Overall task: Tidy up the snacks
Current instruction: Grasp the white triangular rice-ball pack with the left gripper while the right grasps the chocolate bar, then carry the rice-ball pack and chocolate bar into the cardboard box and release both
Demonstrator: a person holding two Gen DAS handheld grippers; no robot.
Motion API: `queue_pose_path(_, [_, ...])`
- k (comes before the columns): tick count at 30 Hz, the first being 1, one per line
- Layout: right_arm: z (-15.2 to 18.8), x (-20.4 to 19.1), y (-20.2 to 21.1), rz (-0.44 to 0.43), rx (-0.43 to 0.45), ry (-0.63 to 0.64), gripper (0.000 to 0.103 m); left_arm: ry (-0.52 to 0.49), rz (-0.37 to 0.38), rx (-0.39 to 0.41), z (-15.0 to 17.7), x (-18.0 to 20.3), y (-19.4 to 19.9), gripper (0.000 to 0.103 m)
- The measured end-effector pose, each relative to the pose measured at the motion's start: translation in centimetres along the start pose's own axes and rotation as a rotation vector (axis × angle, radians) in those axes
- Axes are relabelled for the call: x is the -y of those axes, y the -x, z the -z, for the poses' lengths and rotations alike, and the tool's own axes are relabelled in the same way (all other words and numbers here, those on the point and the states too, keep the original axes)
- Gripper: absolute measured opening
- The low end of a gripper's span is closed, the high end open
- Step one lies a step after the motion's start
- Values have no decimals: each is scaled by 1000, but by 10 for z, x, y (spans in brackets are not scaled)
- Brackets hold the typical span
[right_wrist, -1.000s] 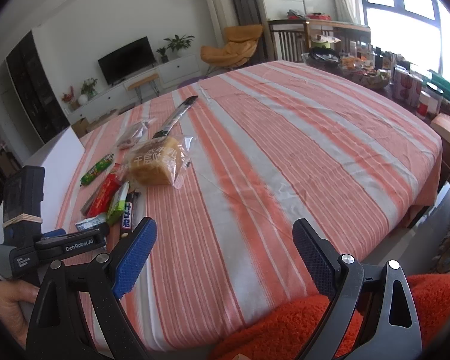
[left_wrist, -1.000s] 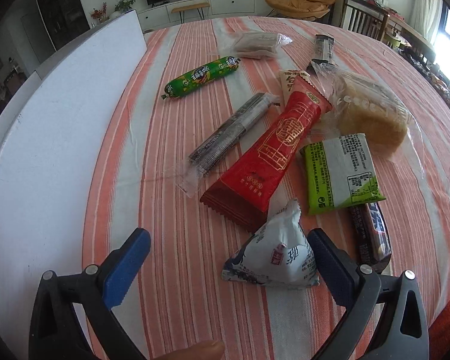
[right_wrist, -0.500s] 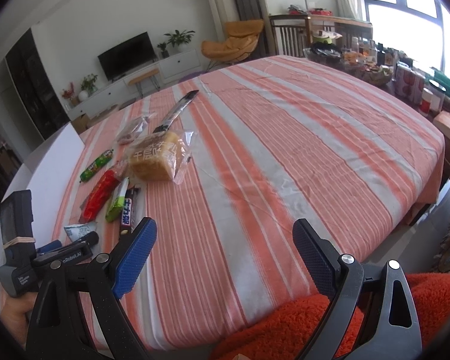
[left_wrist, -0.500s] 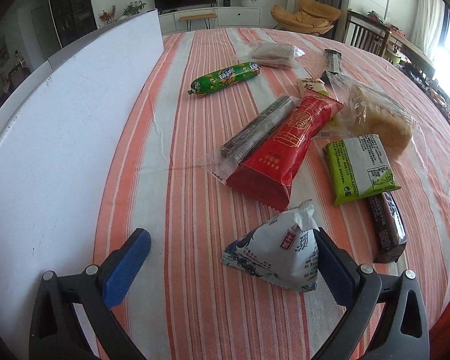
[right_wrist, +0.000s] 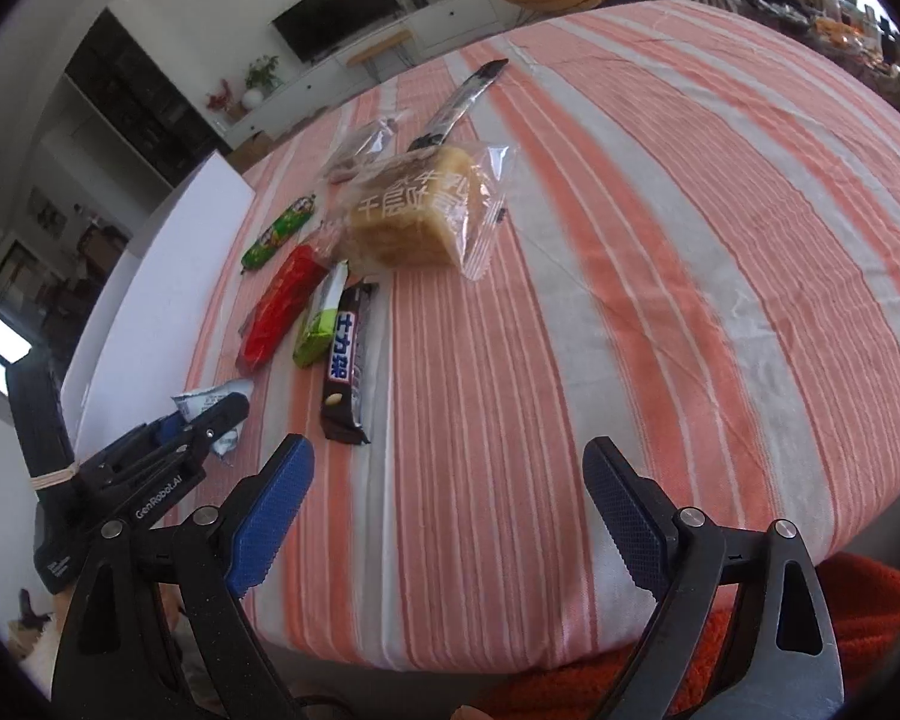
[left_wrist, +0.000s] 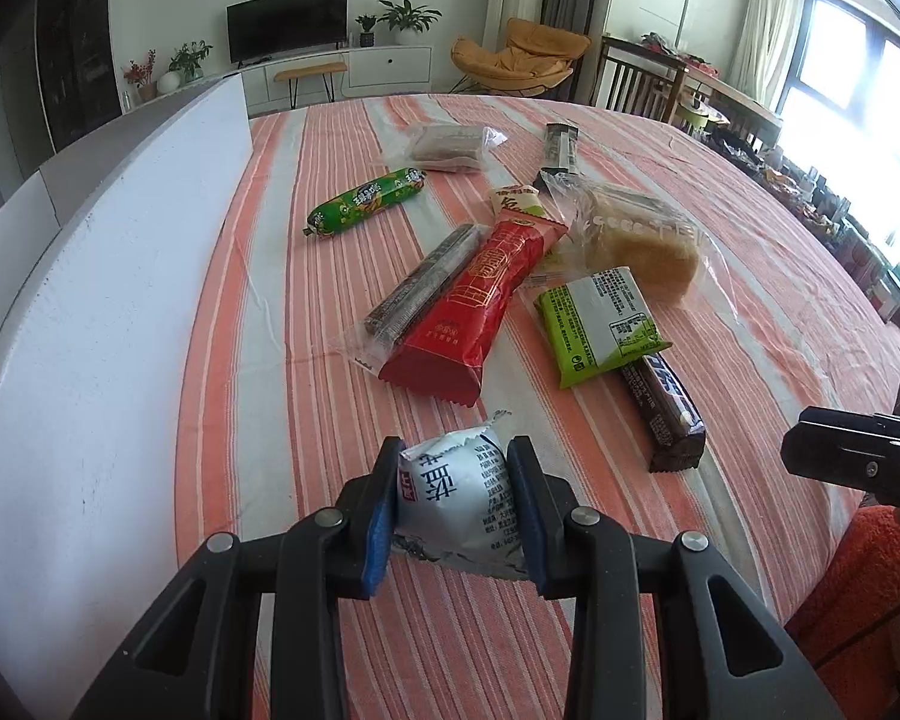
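A white and blue snack packet (left_wrist: 456, 498) sits between the blue pads of my left gripper (left_wrist: 456, 447), whose jaws are closing and press on both its sides, just over the striped cloth. In the right wrist view that left gripper (right_wrist: 210, 420) shows at the lower left with the packet's (right_wrist: 210, 399) crinkled end sticking out. My right gripper (right_wrist: 447, 450) stands open over the table's near edge with only cloth between its fingers. Beyond lie a red packet (left_wrist: 480, 294), a green and white packet (left_wrist: 600, 324) and a dark chocolate bar (left_wrist: 666, 408).
Farther back lie a bagged bread loaf (left_wrist: 642, 240), a green sausage (left_wrist: 366, 204), a long dark biscuit pack (left_wrist: 420, 288), a clear-wrapped cake (left_wrist: 450, 144) and a black stick pack (left_wrist: 561, 147). A white board (left_wrist: 90, 300) runs along the left. The cloth's right half is bare.
My left gripper's jaws have come in from wide open onto the white packet. My right gripper has tipped downward and swung left, bringing the snacks and the left gripper closer in its view.
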State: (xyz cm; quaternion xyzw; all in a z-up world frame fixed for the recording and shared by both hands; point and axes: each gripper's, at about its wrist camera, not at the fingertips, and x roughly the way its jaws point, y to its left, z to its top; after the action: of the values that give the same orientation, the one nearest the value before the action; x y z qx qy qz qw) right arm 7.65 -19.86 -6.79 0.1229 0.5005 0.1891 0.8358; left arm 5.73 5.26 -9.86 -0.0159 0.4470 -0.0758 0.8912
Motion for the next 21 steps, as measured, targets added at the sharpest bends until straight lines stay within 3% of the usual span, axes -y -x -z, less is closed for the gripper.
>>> queue_pose_path(4, [-24,-40,-41,23,-79,133,88,4,4,-15,8,-8,-1,36])
queue_pose_path(5, [-30,-49,-52,38,-103,157,75,0,5,-18,8,-8,-1,37])
queue_pose_path(6, [-35,-56,-62,62,-130,181,46,-8,3,-20,10,-7,-2,38])
queue_pose_path(7, [-39,-59,-73,95,-161,195,30,-19,3,-24,11,-7,-1,41])
queue_pose_path(8, [-41,-60,-76,109,-156,202,25,-28,-6,-30,13,-6,-1,47])
queue_pose_path(10, [-46,-56,-77,119,-186,196,20,-44,-24,-33,16,-6,0,58])
queue_pose_path(11, [-46,-52,-74,107,-202,186,19,-48,-29,-29,18,-7,1,59])
queue_pose_path(14, [-39,-30,-58,71,-258,139,19,-56,-26,-24,24,-11,2,58])
queue_pose_path(18, [-30,-6,-42,63,-300,90,19,-81,-33,0,27,-8,3,50])
queue_pose_path(21, [-31,-9,-39,111,-290,105,28,-67,-8,10,27,-7,5,48])
